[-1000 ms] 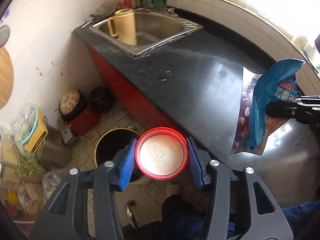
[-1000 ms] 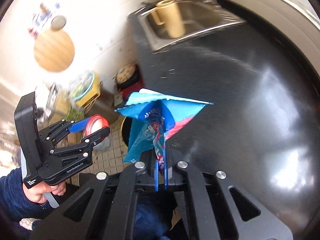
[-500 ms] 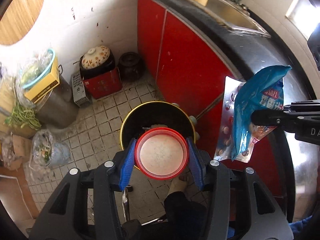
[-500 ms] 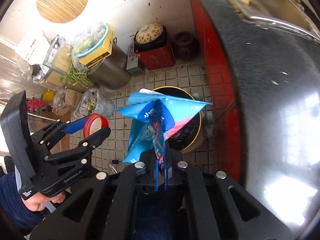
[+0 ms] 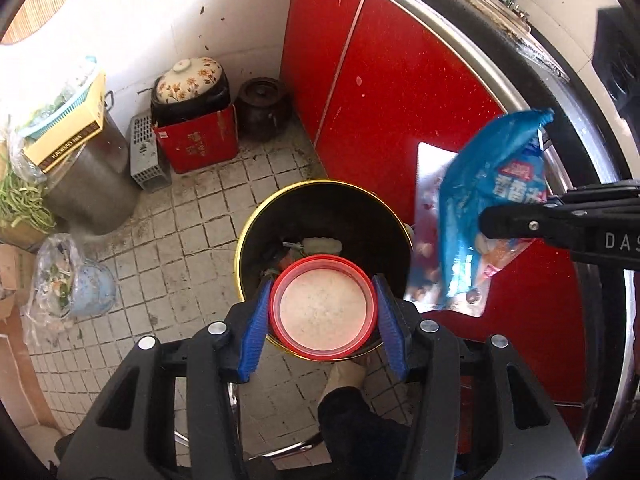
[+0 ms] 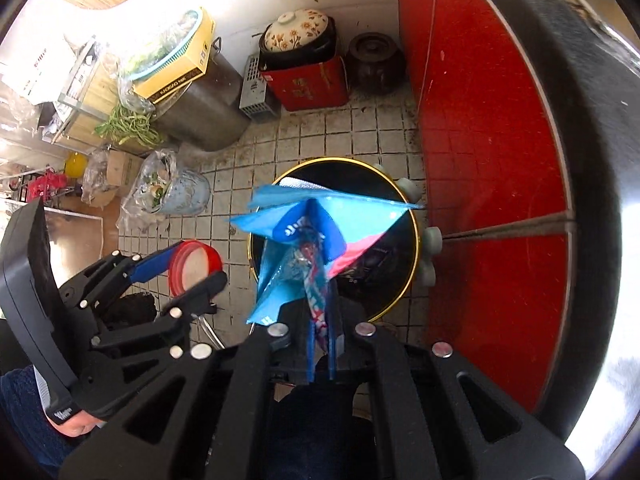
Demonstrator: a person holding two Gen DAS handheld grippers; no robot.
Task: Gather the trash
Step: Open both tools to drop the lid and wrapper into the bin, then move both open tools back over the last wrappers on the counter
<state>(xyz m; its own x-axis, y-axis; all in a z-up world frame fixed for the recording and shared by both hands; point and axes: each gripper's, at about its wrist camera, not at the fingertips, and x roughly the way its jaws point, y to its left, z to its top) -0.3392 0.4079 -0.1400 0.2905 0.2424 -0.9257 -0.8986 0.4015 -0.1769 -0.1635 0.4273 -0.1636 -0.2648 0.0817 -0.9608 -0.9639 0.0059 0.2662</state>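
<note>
Trash bin (image 5: pixel 256 216) sits below as my left gripper (image 5: pixel 323 312) clamps a stiff red-rimmed container (image 5: pixel 323 307) by its sides; my right gripper (image 6: pixel 320 344) pinches a light, crinkly snack bag (image 6: pixel 304 240), likely slippery.

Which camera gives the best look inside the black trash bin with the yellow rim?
The left wrist view: the trash bin lies open below, its contents visible past the red lid. In the right wrist view, the blue snack bag covers most of the bin's opening, leaving mainly its rim visible.
</note>
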